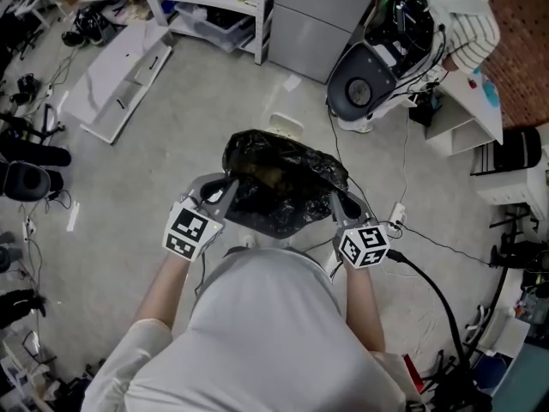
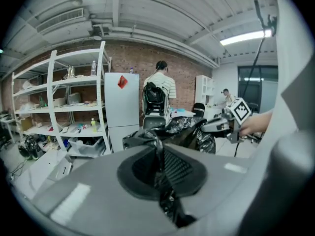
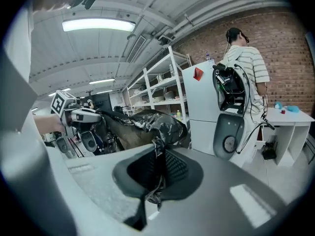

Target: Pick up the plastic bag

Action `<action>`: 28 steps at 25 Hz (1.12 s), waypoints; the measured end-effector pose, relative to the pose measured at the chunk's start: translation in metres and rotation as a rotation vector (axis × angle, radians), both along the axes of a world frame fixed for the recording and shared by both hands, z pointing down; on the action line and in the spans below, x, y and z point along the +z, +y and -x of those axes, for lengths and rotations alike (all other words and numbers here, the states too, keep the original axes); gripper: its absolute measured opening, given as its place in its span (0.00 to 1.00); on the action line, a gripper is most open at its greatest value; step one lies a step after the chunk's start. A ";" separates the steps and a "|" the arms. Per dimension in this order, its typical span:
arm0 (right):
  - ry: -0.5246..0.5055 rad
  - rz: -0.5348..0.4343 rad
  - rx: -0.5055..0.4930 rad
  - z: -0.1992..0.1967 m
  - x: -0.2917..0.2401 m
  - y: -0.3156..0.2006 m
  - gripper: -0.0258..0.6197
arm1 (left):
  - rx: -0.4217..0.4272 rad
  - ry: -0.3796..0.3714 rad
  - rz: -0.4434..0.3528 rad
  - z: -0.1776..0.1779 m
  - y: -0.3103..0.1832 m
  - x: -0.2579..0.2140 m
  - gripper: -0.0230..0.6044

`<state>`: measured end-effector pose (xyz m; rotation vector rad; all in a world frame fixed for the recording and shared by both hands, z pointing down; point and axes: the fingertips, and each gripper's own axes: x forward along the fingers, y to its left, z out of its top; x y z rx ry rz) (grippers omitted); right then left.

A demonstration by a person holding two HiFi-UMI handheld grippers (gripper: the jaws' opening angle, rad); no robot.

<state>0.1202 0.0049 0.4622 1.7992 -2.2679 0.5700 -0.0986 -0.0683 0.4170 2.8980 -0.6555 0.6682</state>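
Note:
A black plastic bag [image 1: 283, 183] hangs in the air in front of the person, stretched between both grippers, with something brownish inside. My left gripper [image 1: 225, 194] is shut on the bag's left edge; in the left gripper view a strip of black plastic [image 2: 160, 166] runs pinched between the jaws. My right gripper [image 1: 343, 206] is shut on the bag's right edge, and the right gripper view shows the bag [image 3: 147, 127] bulging ahead with its film [image 3: 157, 173] clamped in the jaws. Each gripper view shows the other gripper across the bag.
A grey cabinet [image 1: 322, 11] and a white shelf unit [image 1: 214, 3] stand ahead. A white-and-black machine [image 1: 382, 54] with cables sits to the right, beside a person in a striped shirt [image 1: 467, 15]. A white panel [image 1: 120, 75] lies on the floor at left. Cables [image 1: 429, 290] trail at right.

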 end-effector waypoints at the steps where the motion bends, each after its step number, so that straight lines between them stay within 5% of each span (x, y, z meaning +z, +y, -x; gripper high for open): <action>1: 0.005 -0.002 -0.012 0.000 -0.001 0.001 0.04 | -0.003 -0.003 0.003 -0.003 0.002 -0.001 0.05; 28: -0.011 -0.017 -0.065 -0.029 0.000 -0.004 0.04 | -0.087 0.017 -0.017 -0.034 0.009 -0.002 0.05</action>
